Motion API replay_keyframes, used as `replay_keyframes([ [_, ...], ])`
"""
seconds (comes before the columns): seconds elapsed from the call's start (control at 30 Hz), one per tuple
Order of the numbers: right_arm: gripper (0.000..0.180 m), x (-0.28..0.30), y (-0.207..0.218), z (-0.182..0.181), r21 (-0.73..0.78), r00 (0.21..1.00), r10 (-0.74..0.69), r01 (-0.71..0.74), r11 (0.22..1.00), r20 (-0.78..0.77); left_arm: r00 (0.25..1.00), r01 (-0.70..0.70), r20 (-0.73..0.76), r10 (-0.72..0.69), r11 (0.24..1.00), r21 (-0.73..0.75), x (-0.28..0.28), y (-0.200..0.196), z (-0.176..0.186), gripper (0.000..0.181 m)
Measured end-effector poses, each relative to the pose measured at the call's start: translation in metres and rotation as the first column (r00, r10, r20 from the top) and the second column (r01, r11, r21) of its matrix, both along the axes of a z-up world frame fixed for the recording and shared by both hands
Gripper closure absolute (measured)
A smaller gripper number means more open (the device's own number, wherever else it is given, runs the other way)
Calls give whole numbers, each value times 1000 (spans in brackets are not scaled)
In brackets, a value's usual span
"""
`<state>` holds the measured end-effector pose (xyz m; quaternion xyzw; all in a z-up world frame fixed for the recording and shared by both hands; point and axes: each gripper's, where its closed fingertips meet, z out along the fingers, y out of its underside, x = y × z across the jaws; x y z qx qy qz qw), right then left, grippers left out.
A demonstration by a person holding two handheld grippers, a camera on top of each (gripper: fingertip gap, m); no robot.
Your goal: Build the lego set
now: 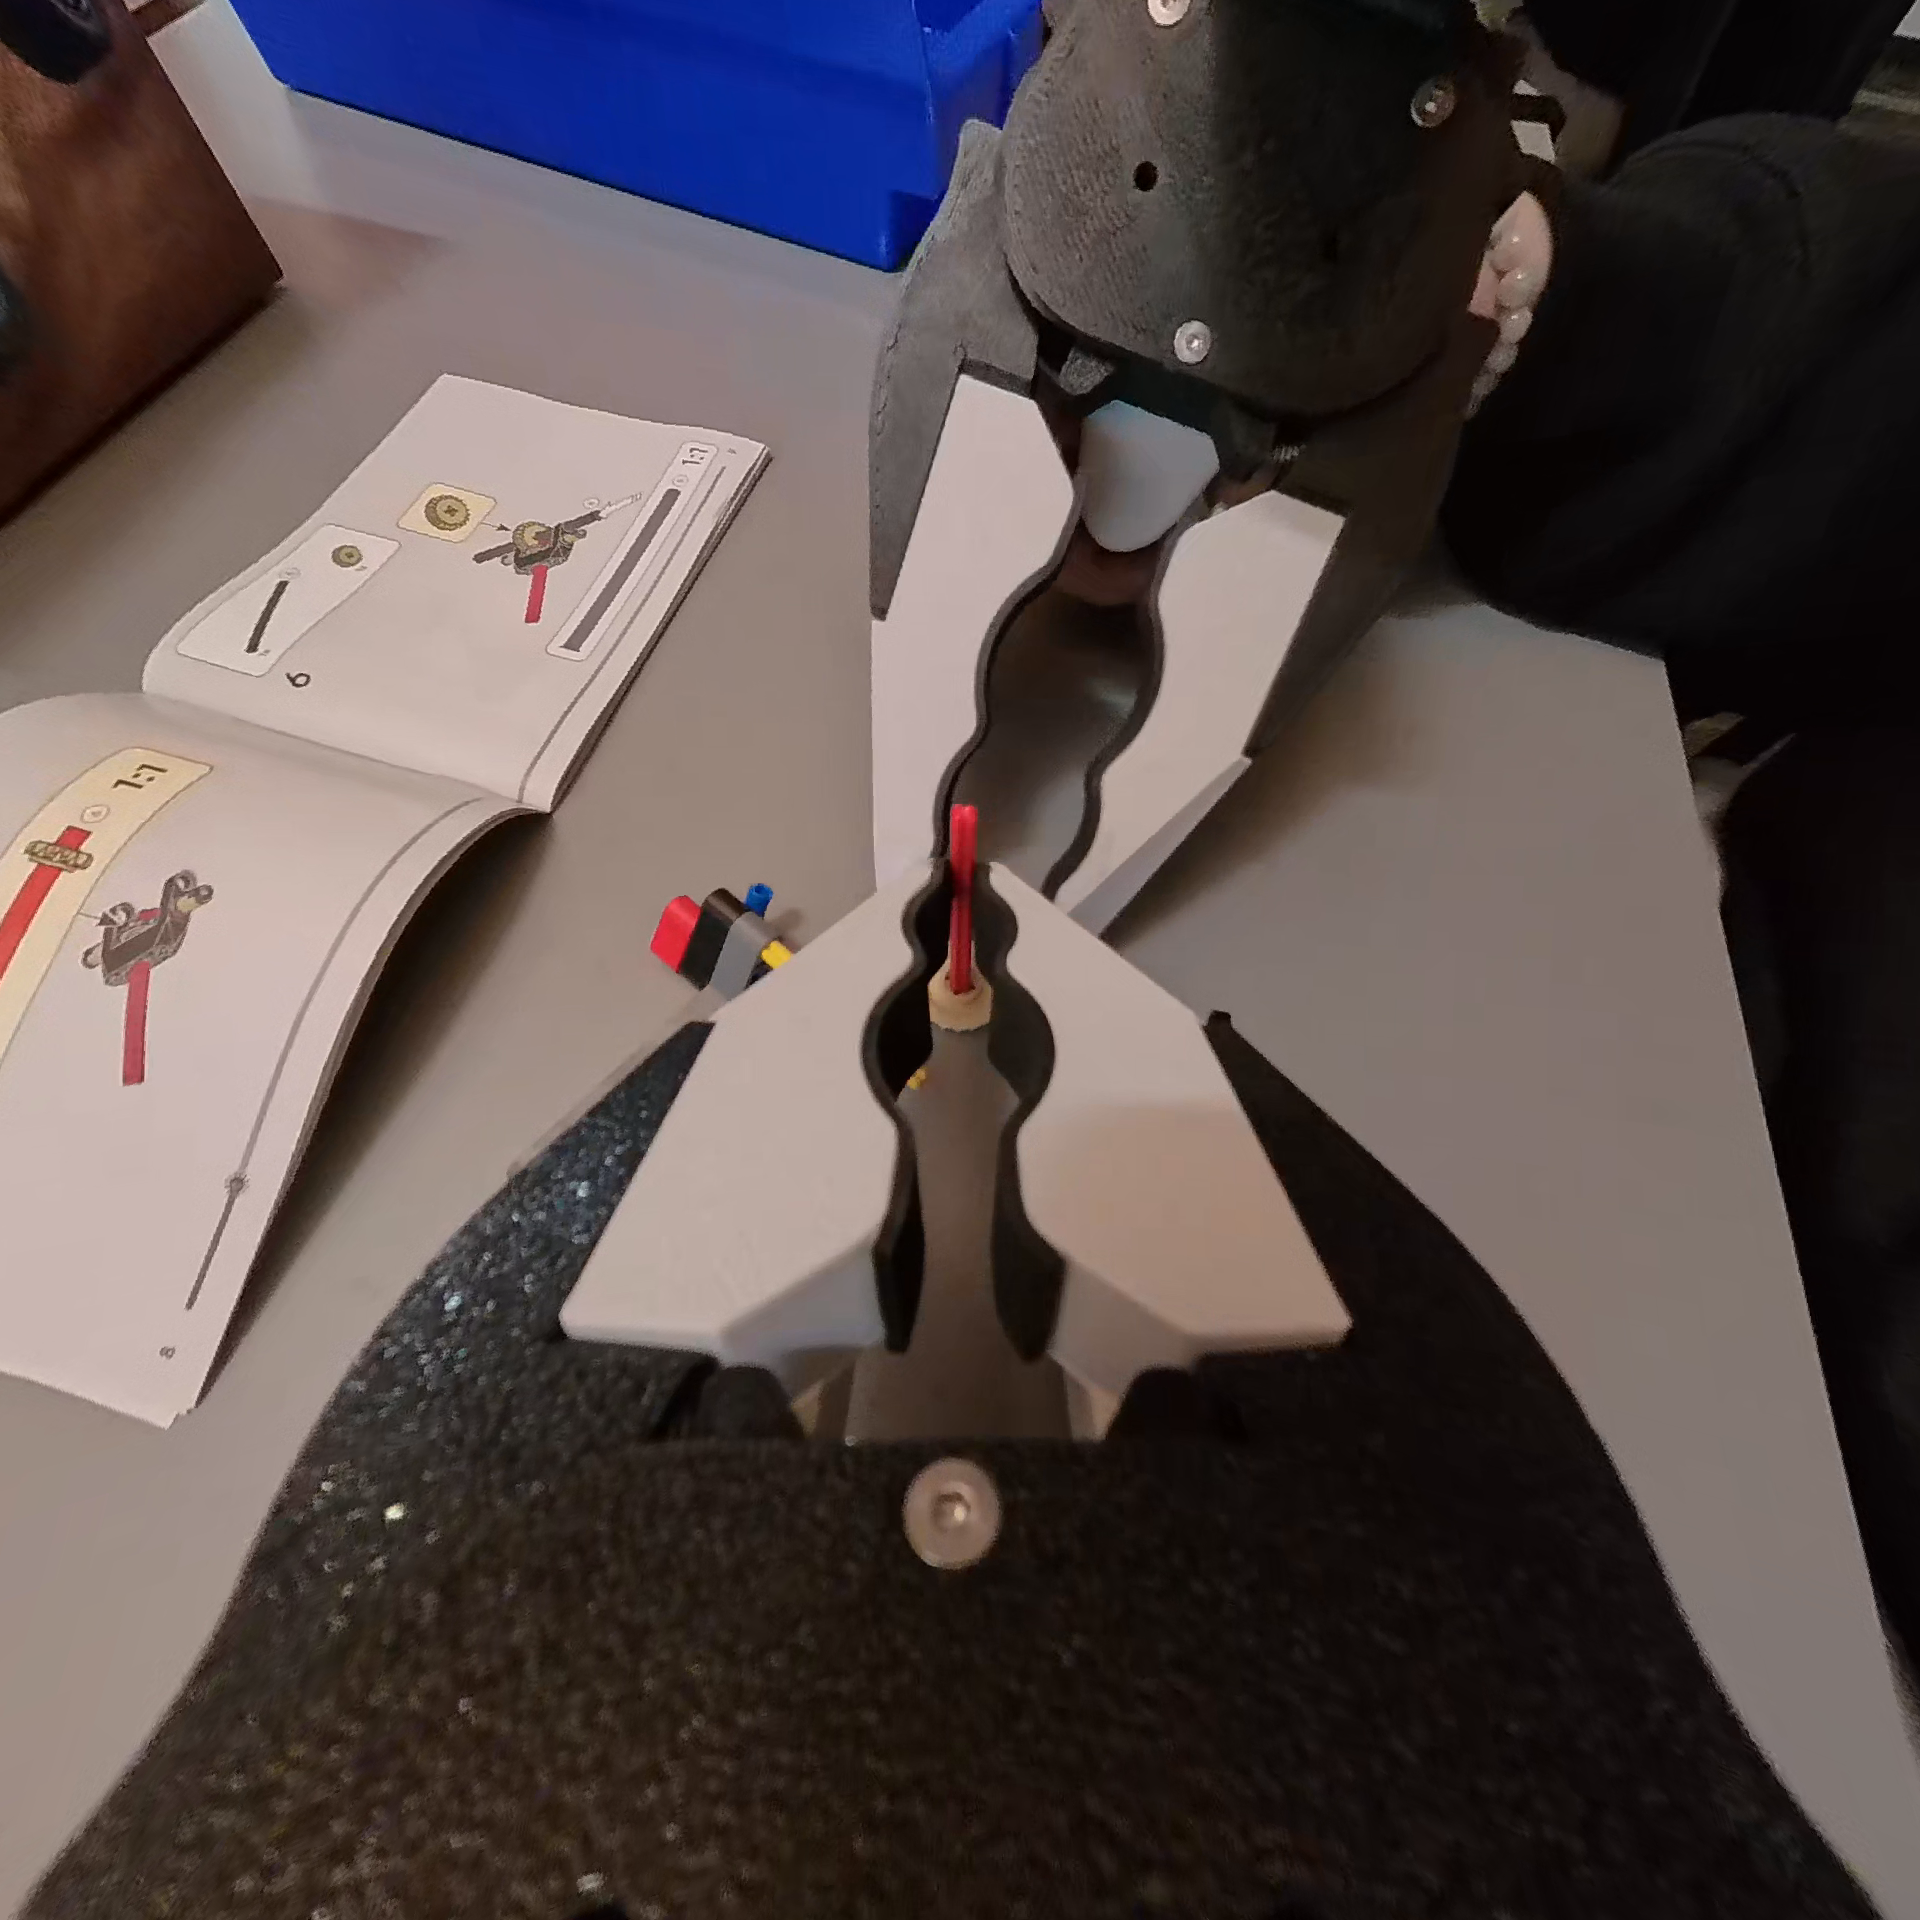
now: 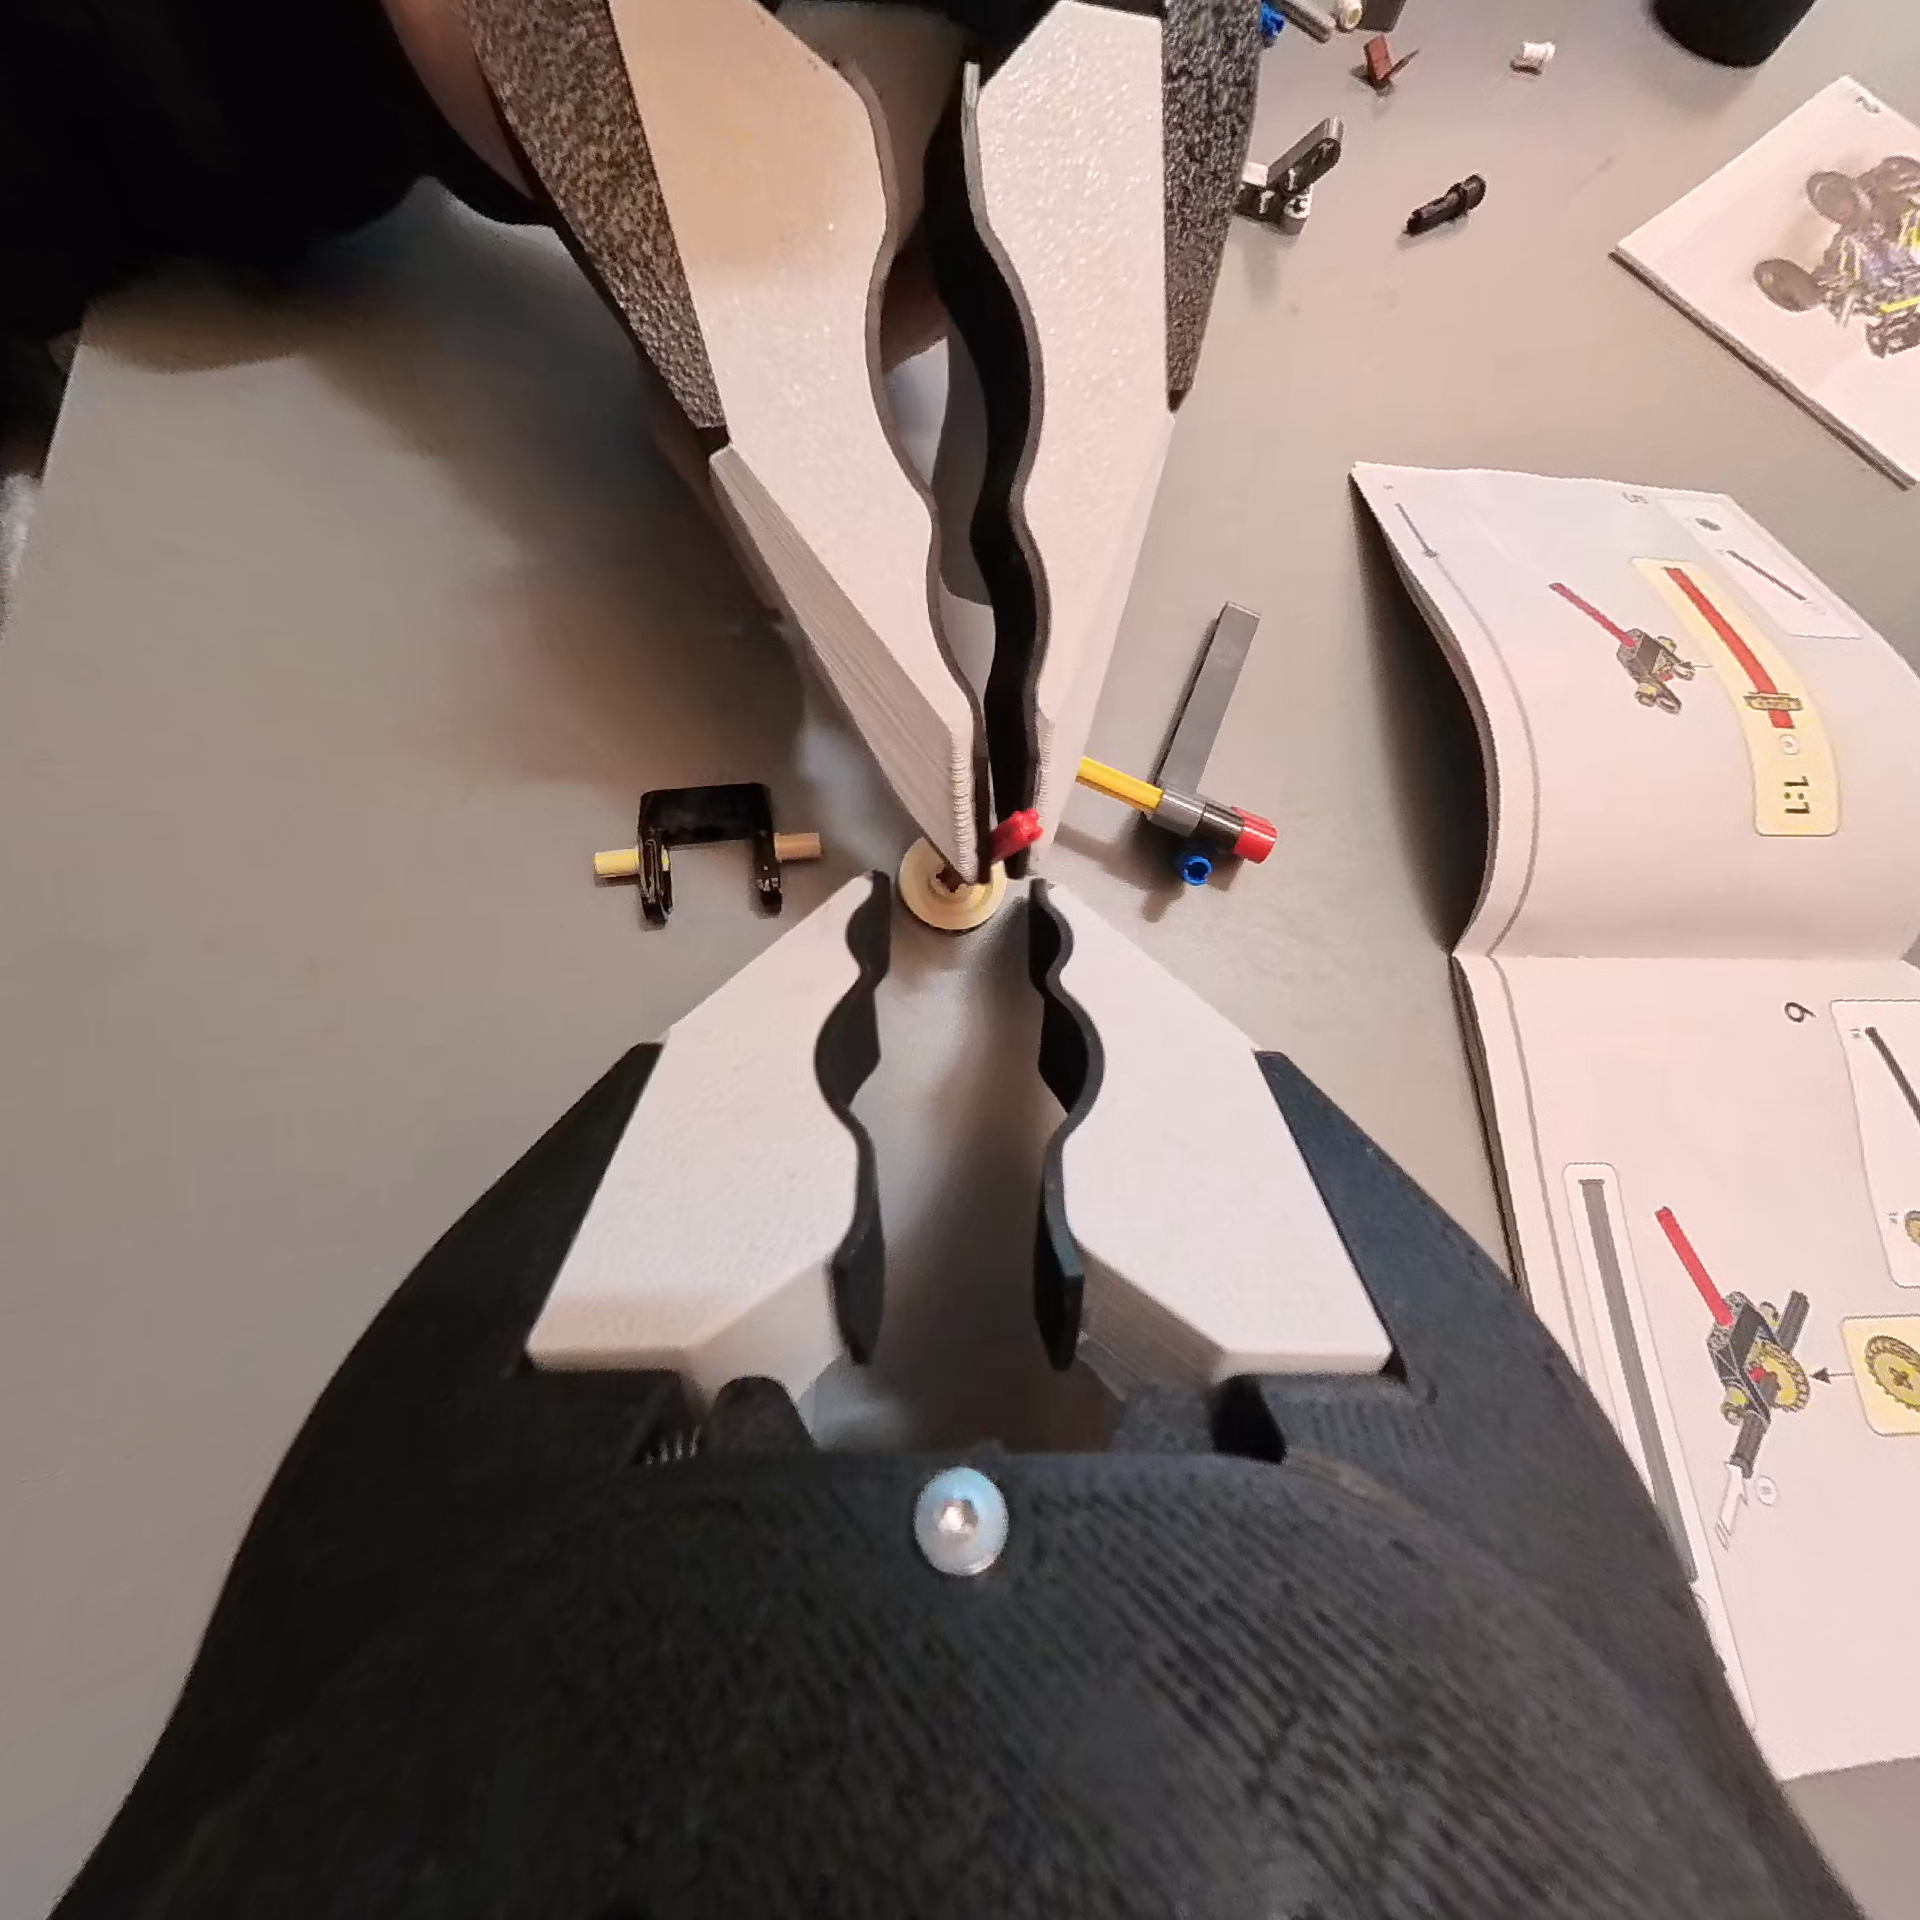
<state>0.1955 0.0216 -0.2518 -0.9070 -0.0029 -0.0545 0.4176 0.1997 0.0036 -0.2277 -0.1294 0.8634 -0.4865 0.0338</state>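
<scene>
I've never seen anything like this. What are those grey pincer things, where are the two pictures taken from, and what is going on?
They are hand-held grippers, one in each of a person's hands, each carrying a camera looking along its fingers. The left gripper pinches a red axle with a tan gear at its lower end. The right gripper is open, its tips either side of that gear. On the grey table lie an open instruction booklet, a black bracket and a small grey assembly.
</scene>
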Motion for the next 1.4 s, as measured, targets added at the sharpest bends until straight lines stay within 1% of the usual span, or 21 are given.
replay_keyframes([
  [0.07, 162, -1, 0, -1, -3, 1000, 5, -5, 1000, -1, 1000, -2, 0, 2, 1000, 0, 0, 0, 0, 179],
  [0.2, 162, -1, 0, -1, -3, 1000, 8, -8, 1000, -1, 1000, 30, -5, -30, 1000, -1, -4, -1, 0, 179],
  [0.43, 162, -1, 0, -1, -3, 1000, 8, -8, 1000, -21, 998, 36, -58, -38, 999, -25, -3, 10, 1, 179],
  [0.7, 162, -1, 0, -1, -3, 1000, 10, -10, 1000, -28, 996, 50, -73, -51, 998, -26, -4, 14, 1, 178],
  [0.87, 162, -1, 0, -1, -3, 999, 11, -11, 1000, -48, 997, 75, -19, -75, 997, -16, -5, 10, 2, 179],
  [1.0, 162, -2, 0, -1, -2, 998, 17, -17, 1000, -64, 994, 108, -12, -108, 994, -11, -5, 10, 1, 179],
  [1.1, 162, -4, 0, -1, -2, 996, 27, -28, 1000, -88, 986, 165, -10, -165, 986, -8, -6, 10, 1, 179],
  [1.2, 162, -4, 0, -1, -2, 994, 39, -39, 999, -99, 967, 251, 36, -251, 968, 6, -8, 10, 1, 179],
  [1.3, 162, -5, 0, -1, -2, 994, 54, -54, 999, -100, 934, 347, 70, -350, 937, 42, -11, 11, 1, 179],
  [1.4, 162, -6, 0, -1, -2, 993, 56, -56, 998, -102, 898, 431, 58, -437, 898, 84, -11, 10, 0, 179],
])
